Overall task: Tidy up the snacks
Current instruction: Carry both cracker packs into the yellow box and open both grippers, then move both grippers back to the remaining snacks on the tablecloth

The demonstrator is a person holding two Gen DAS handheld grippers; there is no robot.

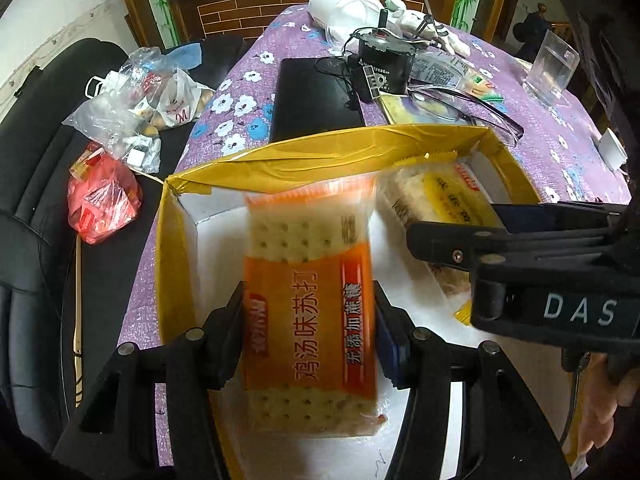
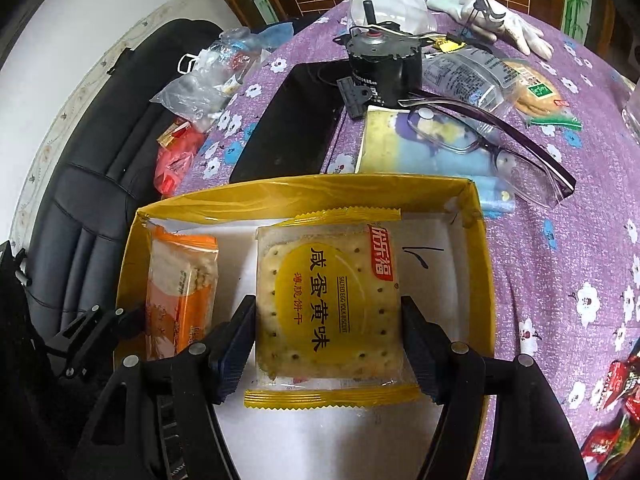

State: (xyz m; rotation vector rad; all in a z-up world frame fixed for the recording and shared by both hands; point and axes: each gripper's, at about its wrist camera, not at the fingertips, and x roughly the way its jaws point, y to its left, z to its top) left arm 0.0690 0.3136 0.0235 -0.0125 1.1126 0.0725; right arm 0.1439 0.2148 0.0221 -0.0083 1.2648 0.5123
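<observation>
An orange soda-cracker packet (image 1: 308, 304) hangs lengthwise between my left gripper's (image 1: 310, 340) pads, which are shut on its long sides. It is low inside a yellow-rimmed cardboard box (image 1: 320, 152) with a white floor. My right gripper (image 2: 326, 344) is shut on a yellow salted egg yolk biscuit packet (image 2: 328, 304), held over the same box (image 2: 304, 192), to the right of the orange packet (image 2: 180, 280). The left wrist view shows the right gripper (image 1: 456, 226) reaching in from the right with the yellow packet (image 1: 440, 196). My left gripper (image 2: 136, 320) shows at the left of the right wrist view.
The box sits on a purple flowered tablecloth (image 2: 560, 240). Behind it lie a black flat device (image 1: 316, 96), glasses (image 2: 492, 140), a black motor (image 2: 384, 68) and a biscuit packet (image 2: 532, 92). Red snack packets (image 2: 616, 412) lie right of the box. Plastic bags (image 1: 120, 112) rest on a black sofa.
</observation>
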